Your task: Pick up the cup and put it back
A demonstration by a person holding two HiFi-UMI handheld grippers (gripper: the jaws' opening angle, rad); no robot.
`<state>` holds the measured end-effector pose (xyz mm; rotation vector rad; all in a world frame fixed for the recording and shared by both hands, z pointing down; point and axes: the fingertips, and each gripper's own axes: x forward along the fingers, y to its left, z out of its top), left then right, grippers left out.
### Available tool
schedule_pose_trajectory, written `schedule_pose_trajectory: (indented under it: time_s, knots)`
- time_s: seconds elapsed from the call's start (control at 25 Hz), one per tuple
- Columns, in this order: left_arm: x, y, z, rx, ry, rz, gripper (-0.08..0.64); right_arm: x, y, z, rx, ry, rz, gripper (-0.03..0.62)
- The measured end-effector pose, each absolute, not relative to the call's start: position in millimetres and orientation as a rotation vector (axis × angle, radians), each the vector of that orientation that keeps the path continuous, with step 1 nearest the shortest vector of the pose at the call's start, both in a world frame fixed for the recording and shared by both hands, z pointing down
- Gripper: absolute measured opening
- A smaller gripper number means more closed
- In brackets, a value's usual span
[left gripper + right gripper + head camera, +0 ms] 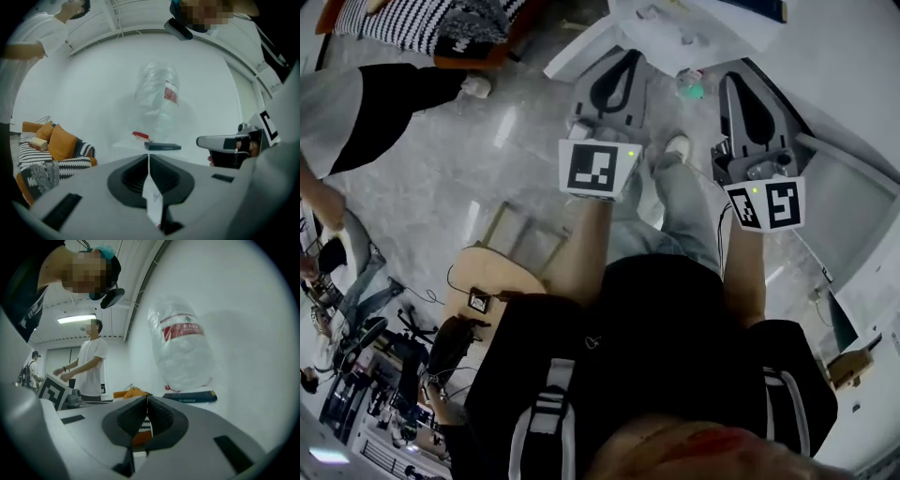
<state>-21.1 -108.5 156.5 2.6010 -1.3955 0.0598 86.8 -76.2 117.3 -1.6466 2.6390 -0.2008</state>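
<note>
The left gripper (149,156) has its grey jaws pressed together with nothing between them. The right gripper (147,400) is also closed and empty. In the head view a small pale green see-through thing (690,86) lies between the two grippers near their tips, apart from both; whether it is the cup cannot be told. Ahead of the jaws a clear plastic bag with a red label (157,91) stands on a white table (722,33), with a dark flat box (162,146) just beside it. A sofa with orange cushions (56,143) stands well apart at the left.
</note>
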Motion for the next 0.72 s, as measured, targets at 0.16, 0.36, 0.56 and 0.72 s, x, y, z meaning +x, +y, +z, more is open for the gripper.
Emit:
schedule_pose_trajectory:
  time_s: [0.16,0.36,0.56,0.72]
  knots:
    - [-9.2,-109.0,228.3,2.57,-1.432,0.057,0.02,100.0,-77.0,197.9,-1.66,2.637,-0.249,0.011]
    - [-0.9,-98.6,322.6,2.525,-1.435,0.09,0.02,97.5,-73.7,279.4,-1.634,2.647,-0.29,0.011]
    - [-0.5,-110.8,409.8,2.525,-1.492,0.122,0.02,84.2,-78.9,360.9,-1.621,2.648,-0.283,0.011]
    - [-16.3,-130.3,470.9,2.462,-1.586,0.111,0.02,71.1,-90.6,419.8,-1.613,2.649,-0.28,0.011]
